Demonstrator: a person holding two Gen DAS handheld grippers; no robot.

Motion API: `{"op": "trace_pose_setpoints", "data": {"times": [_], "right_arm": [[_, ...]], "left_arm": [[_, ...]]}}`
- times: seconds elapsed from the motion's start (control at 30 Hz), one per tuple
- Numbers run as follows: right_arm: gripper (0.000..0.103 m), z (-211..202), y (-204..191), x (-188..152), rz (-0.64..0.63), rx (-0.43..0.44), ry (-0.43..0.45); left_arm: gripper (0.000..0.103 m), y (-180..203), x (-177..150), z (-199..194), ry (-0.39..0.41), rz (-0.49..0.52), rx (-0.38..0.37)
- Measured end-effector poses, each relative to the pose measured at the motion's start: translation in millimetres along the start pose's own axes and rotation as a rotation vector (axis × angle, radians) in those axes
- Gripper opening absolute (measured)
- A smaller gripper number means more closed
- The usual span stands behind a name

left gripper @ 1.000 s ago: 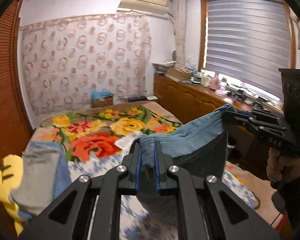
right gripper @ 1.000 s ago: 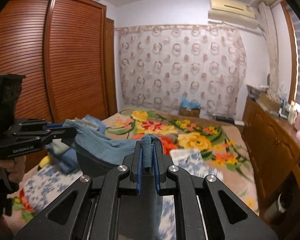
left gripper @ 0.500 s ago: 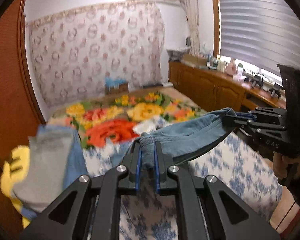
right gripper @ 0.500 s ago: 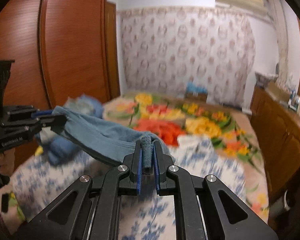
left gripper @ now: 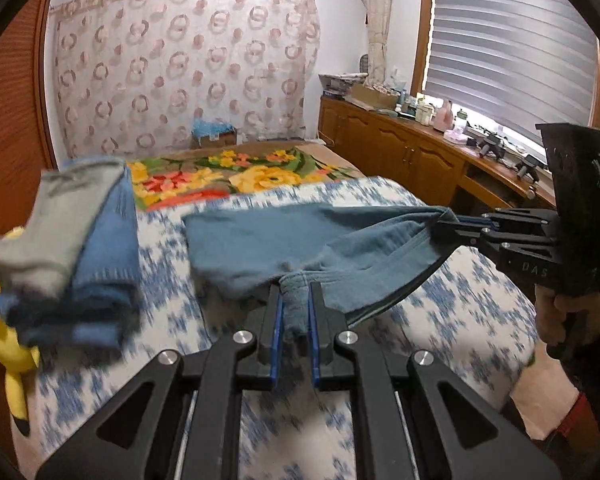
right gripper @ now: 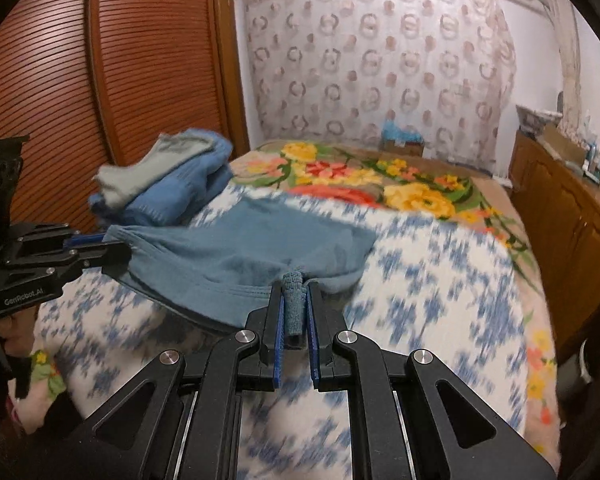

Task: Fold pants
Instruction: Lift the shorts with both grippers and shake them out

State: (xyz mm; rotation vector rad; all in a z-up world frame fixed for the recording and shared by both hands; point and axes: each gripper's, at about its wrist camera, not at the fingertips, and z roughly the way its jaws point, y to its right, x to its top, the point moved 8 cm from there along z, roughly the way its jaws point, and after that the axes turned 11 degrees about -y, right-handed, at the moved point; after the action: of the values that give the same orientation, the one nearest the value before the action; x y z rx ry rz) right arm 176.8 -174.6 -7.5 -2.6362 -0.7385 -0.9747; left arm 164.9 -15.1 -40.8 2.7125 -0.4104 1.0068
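Left wrist view: our left gripper (left gripper: 294,312) jaws pinch the pants (left gripper: 300,236) edge, far end draped on the bed (left gripper: 460,304); we should lower evenly. Right wrist view: our right gripper (right gripper: 294,312) jaws clamp the other corner; we should keep the edge taut, clear of the clothes pile (right gripper: 168,176).

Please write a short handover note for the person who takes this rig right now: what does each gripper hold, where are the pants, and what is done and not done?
Left gripper: shut on one corner of the blue pants.
Right gripper: shut on the other corner of the same edge.
Pants: stretched between the two grippers, far part spread on the blue-patterned bedspread.
Pile of folded clothes: beside the pants, near the wardrobe.
Done: pants gripped and partly laid down.
Left: lay the held edge down, then make the folds.
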Motion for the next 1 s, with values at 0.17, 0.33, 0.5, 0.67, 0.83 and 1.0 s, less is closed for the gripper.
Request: {"op": "trace_pose_setpoints", "data": {"times": [0.17, 0.33, 0.5, 0.67, 0.83, 1.0], "right_arm": [[0.007, 6, -10, -39, 0.015, 0.023, -0.046], [0.007, 14, -16, -73, 0.06, 0.064, -0.084], [0.007, 17, -27, -96, 0.074, 0.074, -0.102], [0.007, 14, -36, -113, 0.08, 0.062, -0.106], [0.007, 13, -38, -119, 0.102, 0.071, -0.106], [0.007, 18, -36, -123, 0.115, 0.076, -0.113]], "left_arm": [[0.007, 5, -32, 2, -0.037, -0.016, -0.007], [0.007, 8, -65, 7, -0.085, -0.035, -0.015], [0.008, 12, -91, 9, -0.118, -0.049, -0.014], [0.008, 14, -104, 5, -0.121, -0.059, -0.015], [0.008, 14, -113, 8, -0.128, -0.075, -0.017], [0.008, 13, -121, 12, -0.14, -0.084, -0.017]]}}
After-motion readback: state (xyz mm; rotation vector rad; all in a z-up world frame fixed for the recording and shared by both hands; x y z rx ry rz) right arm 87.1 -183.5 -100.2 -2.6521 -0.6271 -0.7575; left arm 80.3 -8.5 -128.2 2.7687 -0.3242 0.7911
